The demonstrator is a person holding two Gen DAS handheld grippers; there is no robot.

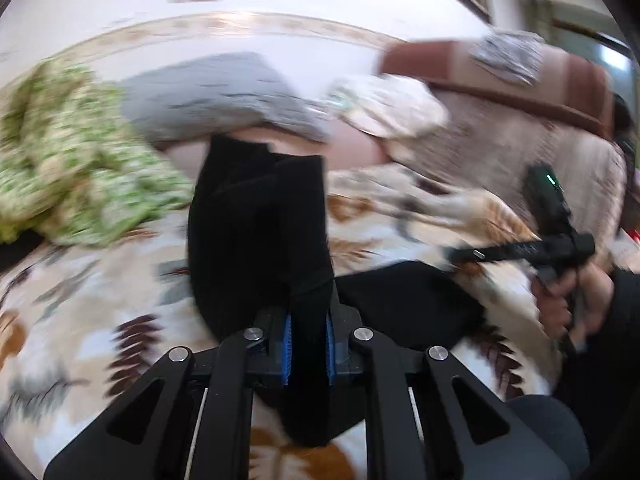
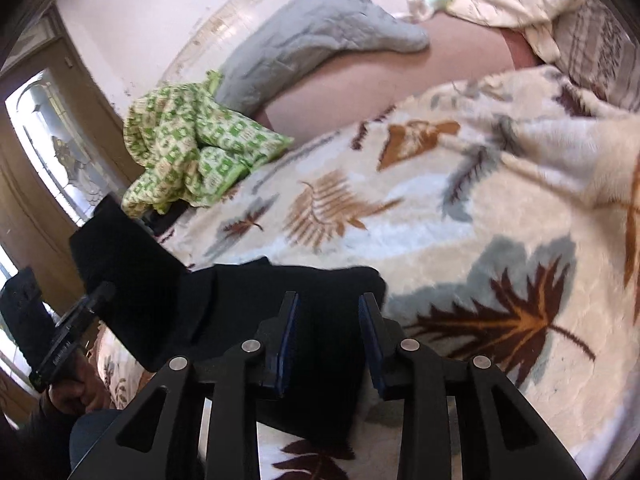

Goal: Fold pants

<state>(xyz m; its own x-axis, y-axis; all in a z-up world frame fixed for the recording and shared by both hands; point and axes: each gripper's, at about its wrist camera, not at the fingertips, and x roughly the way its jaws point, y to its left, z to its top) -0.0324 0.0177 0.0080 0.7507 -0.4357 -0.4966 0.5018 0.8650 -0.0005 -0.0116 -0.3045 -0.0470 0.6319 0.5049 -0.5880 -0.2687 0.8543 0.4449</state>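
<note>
No legible txt or labels anywhere

Two close wrist views, sharing pants (image 1: 256, 216)

The left gripper (image 1: 309, 344) is matte black, with angular linkage arms cut by triangular openings, four round silver pivot screws (image 1: 253, 334), thin pale rods along the inner arms and ribbed blue pads (image 1: 286, 350) lining its two fingers. The right gripper (image 2: 329, 312) has the same black frame, silver screws and blue-lined fingers (image 2: 289, 322); seen from the left camera, its body is a black bar with a small silver pin and a green indicator light (image 1: 552, 179). Both hands show bare skin, the right hand (image 1: 576, 300) emerging from a dark sleeve (image 1: 624, 320).
</note>
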